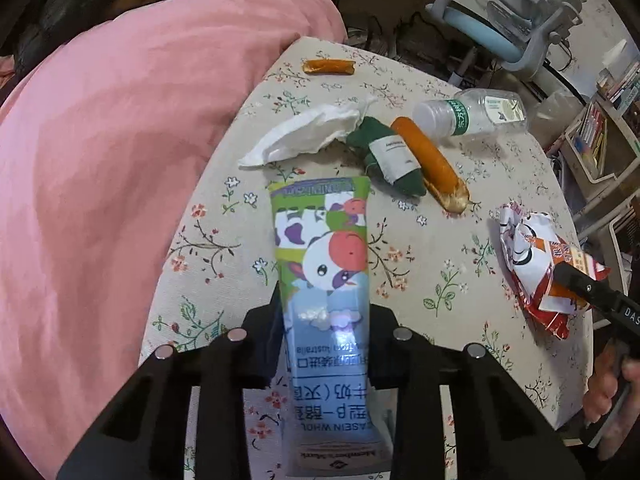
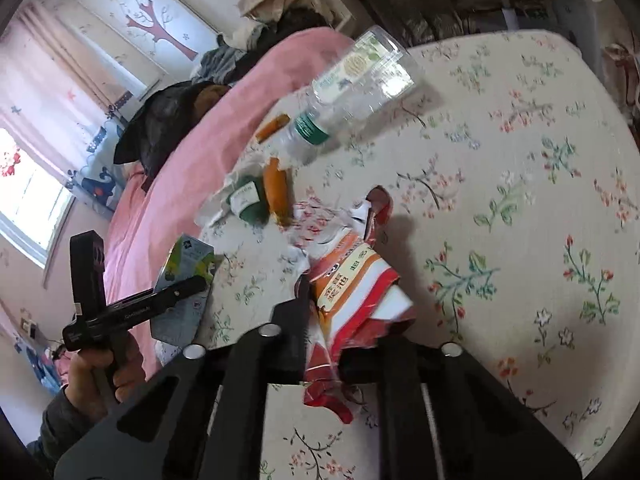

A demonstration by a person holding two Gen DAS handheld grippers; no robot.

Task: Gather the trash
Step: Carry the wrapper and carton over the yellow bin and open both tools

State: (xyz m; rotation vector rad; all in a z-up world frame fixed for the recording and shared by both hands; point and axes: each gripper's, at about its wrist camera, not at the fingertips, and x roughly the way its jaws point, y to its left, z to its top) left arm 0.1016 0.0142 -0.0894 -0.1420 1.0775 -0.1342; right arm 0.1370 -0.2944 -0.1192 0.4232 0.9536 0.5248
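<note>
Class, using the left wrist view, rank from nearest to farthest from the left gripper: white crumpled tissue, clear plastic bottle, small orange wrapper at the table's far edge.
1. White crumpled tissue, just ahead, slightly left.
2. Clear plastic bottle, ahead right.
3. Small orange wrapper, far edge.

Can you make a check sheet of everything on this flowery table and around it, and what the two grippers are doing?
Surface: round table with a floral cloth, seen in both views.
Job's things: milk carton; crumpled snack wrapper; white tissue; clear plastic bottle lying on its side; orange sausage-like wrapper; small orange scrap near the far edge.
Clutter: rolled green cloth with a white label lying between the tissue and the orange wrapper.
Grippers: left gripper shut on the milk carton; right gripper shut on the snack wrapper.
Cables: dark cords on the floor beyond the table.
Surroundings: pink blanket, desk chair, bookshelf.
</note>
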